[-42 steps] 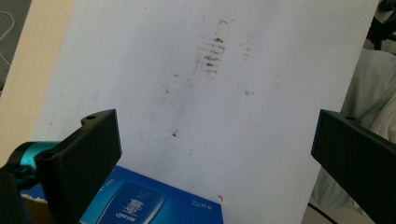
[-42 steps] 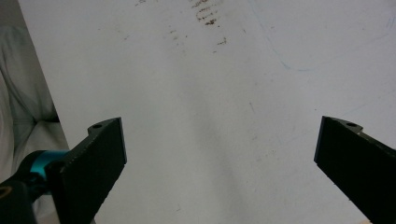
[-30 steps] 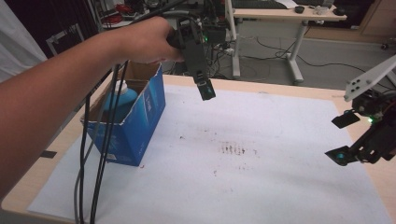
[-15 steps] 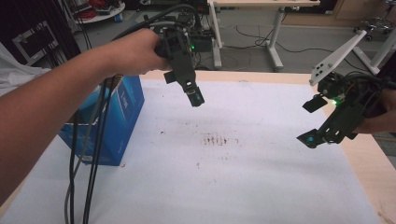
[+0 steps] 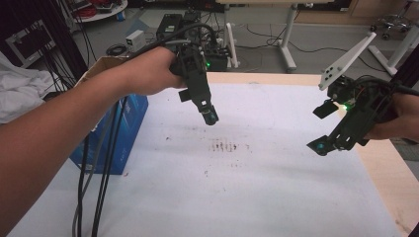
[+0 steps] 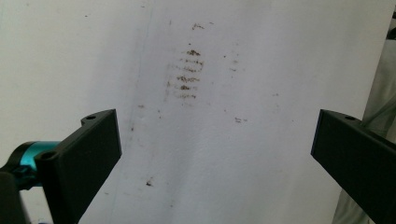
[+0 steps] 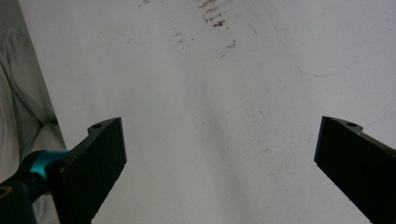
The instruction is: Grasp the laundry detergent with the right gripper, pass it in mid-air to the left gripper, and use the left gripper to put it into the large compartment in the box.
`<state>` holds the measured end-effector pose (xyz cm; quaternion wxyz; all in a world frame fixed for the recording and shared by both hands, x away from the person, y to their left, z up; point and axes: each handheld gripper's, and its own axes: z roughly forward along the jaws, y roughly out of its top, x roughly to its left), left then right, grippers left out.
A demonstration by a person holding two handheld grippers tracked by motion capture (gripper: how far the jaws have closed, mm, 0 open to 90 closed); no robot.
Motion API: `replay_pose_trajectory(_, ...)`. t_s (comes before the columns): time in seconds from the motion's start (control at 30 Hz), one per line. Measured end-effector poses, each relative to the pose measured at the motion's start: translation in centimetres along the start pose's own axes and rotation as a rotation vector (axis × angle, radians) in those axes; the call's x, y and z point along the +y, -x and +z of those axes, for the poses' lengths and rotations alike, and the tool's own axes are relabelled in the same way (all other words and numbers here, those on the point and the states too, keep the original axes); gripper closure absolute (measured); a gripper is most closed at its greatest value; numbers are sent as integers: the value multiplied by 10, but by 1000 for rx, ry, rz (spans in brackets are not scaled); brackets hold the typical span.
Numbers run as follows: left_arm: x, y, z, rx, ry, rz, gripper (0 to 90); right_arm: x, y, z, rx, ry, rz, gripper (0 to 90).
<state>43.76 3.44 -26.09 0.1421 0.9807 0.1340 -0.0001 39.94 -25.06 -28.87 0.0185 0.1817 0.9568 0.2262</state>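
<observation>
A white-covered table in a cluttered lab: left gripper and right gripper, both wide open and empty, hover flanking brown smudges; trailing cables beside the blue box left of the smudges could snag.

The left forearm is stretched in from the lower left of the high view, bare, and rises toward the middle. The left gripper is clasped from above by the left hand and is pointed downward and slightly to the right, held in the air. Its fingers are seen spread wide apart in the left gripper view, with nothing between them. The right gripper is held by the right hand at the right edge, tilted down and to the left. Its fingers are likewise spread wide and empty.
</observation>
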Motion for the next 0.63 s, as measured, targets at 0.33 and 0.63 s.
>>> replay_pose_trajectory(0.33,1,0,3,-7,-3,6,16,0,1,3,5,-1,1,16)
replay_pose_trajectory(0.63,-1,-2,3,-11,2,-1,16,-1,1,3,5,7,3,16)
